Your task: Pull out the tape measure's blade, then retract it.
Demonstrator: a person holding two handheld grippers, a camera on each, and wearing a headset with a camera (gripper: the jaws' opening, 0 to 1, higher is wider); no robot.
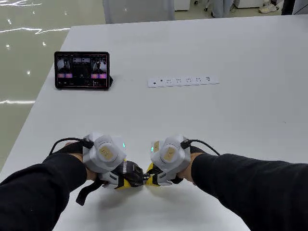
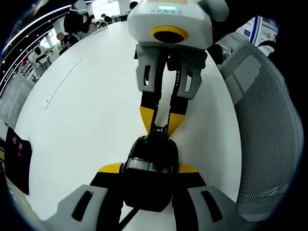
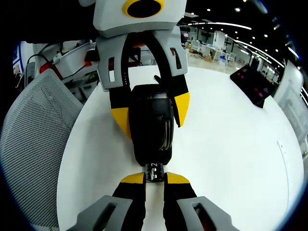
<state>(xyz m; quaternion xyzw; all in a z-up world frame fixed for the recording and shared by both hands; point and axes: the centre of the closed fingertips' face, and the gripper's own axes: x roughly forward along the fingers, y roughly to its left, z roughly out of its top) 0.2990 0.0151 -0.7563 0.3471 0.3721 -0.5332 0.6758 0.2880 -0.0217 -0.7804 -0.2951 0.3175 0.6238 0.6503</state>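
In the head view the tape measure (image 1: pixel 135 174) lies low on the white table (image 1: pixel 207 115), caught between the two tools. The left gripper (image 1: pixel 126 178) comes in from the tape measure's left and is clenched round its black body. The right gripper (image 1: pixel 150 176) meets it nose to nose from the right. Far beyond the tape measure a tablet (image 1: pixel 82 70) stands off to the left and a power strip (image 1: pixel 183 81) lies to the right. Both are well apart from it, so nothing lies in the way of a sideways pull.

In the left gripper view the jaws press both flanks of the tape measure, and the right gripper's yellow tips pinch together at its mouth. A mesh chair (image 2: pixel 262 139) stands off the table's edge, to the right of the tape measure here.

In the right gripper view the jaws are closed on the blade (image 3: pixel 154 171). Only a short numbered stub of it shows outside the tape measure, so the pull looks barely begun.

To do it well, the left should hold the body firm and level. The right should draw straight away from the mouth, flat and without twist, because the pinch on the blade is narrow and may slip. Retracting should be eased back by hand, or the blade may whip.
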